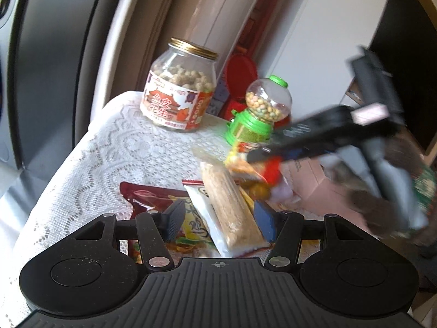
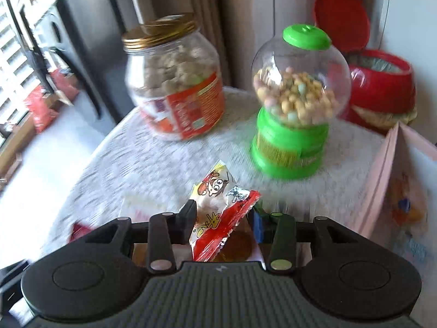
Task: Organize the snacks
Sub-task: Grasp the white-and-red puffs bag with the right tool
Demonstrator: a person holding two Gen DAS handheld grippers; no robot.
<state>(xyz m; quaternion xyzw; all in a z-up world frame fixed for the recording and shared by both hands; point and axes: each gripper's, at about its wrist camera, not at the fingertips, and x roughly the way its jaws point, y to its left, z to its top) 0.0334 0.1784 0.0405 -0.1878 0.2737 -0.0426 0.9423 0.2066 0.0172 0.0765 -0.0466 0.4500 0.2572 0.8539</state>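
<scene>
Holding one red-and-yellow snack packet (image 2: 222,216) pinched between its fingers, the right gripper (image 2: 225,218) hangs above the lace-covered table (image 2: 153,164).

Ahead of the right gripper stand one gold-lidded peanut jar (image 2: 174,87), to its left, and one green candy dispenser (image 2: 295,104), to its right; one red lidded tub (image 2: 379,82) sits beyond the dispenser, and a pink box (image 2: 396,180) lies to the gripper's right. The left gripper (image 1: 220,222) is spread wide, holding nothing, with one wafer packet (image 1: 232,205) lying between its fingers and one dark red packet (image 1: 144,199) just to its left.
</scene>
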